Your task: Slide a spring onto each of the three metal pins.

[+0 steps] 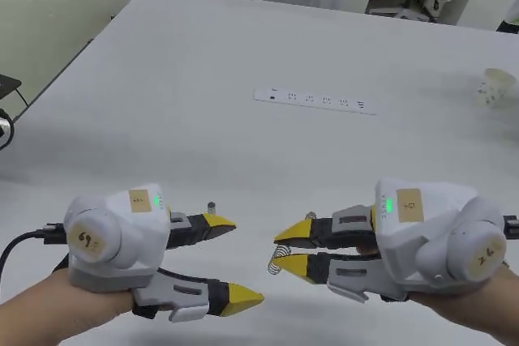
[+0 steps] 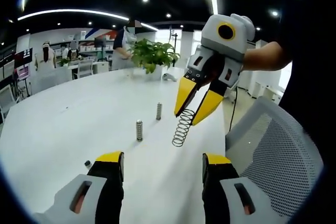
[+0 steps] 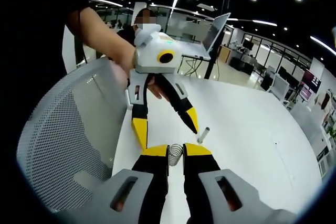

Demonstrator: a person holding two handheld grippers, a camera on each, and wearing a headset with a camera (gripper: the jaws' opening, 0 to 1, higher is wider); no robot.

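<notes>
A white table [image 1: 243, 143] carried the work, and in the left gripper view a grey mesh chair [image 2: 278, 150] stood against its edge. The left gripper [image 1: 243, 262] hung over the near edge of the table towards the left corner, its yellow-tipped jaws spread wide with nothing between them. In its own view, the same gap lay bare above the tabletop. The right gripper [image 1: 285, 253] hung over the near edge further right, with its tips pointing at the left gripper. Its jaws were closed on a spring [image 1: 277, 260]. In the left gripper view the spring [image 2: 184, 127] hung down from those tips, clear of the table, and in the right gripper view it sat pinched between the two yellow pads. A white power strip [image 1: 315, 100] lay flat in the middle of the table. A paper cup [image 1: 495, 85] stood near the right edge, well apart from the grippers. One short metal pin [image 1: 212, 207] stood upright near the near edge, just beside the upper jaw tip of the left gripper. The left gripper view showed two upright pins, a nearer pin [image 2: 139, 129] and a farther pin [image 2: 158, 110], near each other and left of the hanging spring. Both looked ribbed, as if wrapped in coils, though they were too small to be sure.
</notes>
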